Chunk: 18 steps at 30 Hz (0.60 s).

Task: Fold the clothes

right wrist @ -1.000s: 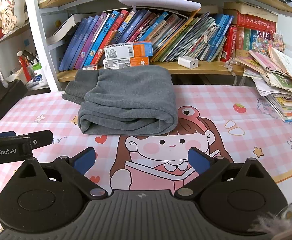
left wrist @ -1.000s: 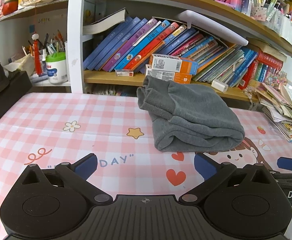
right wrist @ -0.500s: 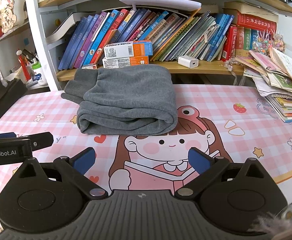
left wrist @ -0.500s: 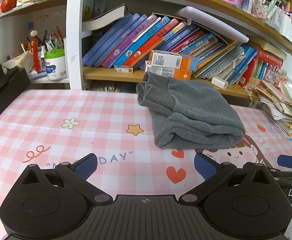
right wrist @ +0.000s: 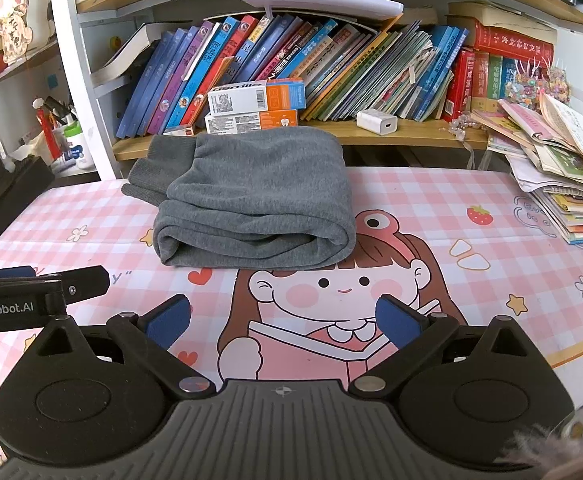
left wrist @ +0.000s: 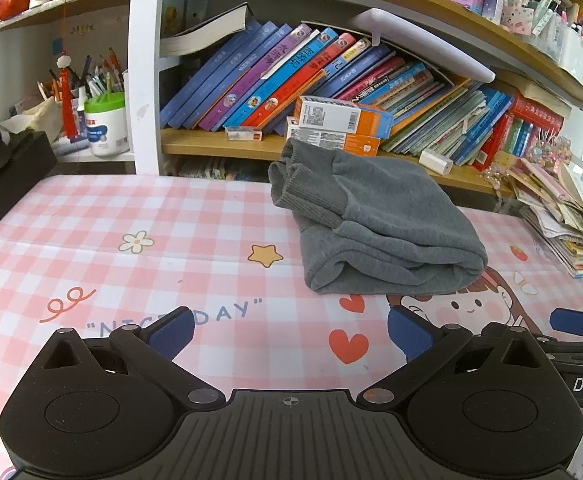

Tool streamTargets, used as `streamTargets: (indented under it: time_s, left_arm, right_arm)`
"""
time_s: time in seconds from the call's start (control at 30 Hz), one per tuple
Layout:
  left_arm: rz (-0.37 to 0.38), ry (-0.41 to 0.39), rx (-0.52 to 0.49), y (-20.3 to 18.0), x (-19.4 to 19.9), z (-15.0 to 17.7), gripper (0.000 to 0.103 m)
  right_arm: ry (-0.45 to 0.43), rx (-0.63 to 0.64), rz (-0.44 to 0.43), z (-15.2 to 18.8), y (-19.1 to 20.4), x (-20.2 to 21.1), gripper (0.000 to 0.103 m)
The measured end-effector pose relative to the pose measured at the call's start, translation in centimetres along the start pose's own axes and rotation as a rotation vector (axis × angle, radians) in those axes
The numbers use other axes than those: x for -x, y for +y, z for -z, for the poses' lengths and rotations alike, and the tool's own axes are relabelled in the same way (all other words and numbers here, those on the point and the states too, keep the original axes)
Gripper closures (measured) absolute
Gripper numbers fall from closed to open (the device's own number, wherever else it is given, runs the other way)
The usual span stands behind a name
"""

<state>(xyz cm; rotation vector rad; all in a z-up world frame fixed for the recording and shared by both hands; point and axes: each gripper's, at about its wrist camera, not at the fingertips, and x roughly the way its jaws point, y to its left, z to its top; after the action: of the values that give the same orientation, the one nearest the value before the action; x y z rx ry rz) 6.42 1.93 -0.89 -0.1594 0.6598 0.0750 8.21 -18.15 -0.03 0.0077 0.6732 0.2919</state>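
A grey knitted garment (left wrist: 375, 224) lies folded into a thick bundle at the back of the pink checked tablecloth (left wrist: 131, 224), ribbed cuffs pointing left. In the right wrist view the same garment (right wrist: 251, 200) sits straight ahead, its rolled edge facing me. My left gripper (left wrist: 289, 330) hovers open over the cloth, well short of the garment and to its left, nothing between its blue pads. My right gripper (right wrist: 283, 316) is open too, above the printed cartoon girl, a short way in front of the garment. Each gripper's tip shows at the edge of the other's view.
A bookshelf (right wrist: 291, 128) packed with leaning books and small boxes (right wrist: 255, 96) stands right behind the garment. A pile of magazines (right wrist: 563, 168) rests on the table's right side. Pen pots and a white tub (left wrist: 105, 124) stand on a shelf at the left.
Both grippers have drawn back and lifted a little, so the garment looks slightly farther off. Both stay open and the garment has not moved.
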Motion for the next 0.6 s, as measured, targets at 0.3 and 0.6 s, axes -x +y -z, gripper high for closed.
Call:
streamTargets:
  time_s: [0.3, 0.6]
  left_arm:
    - [0.005, 0.004, 0.001, 0.07, -0.17, -0.02, 0.000]
    - [0.006, 0.011, 0.014, 0.16, -0.33, -0.04, 0.000]
  right_arm:
    - [0.006, 0.003, -0.002, 0.01, 0.02, -0.15, 0.003]
    - [0.014, -0.001, -0.003, 0.03, -0.02, -0.31, 0.003]
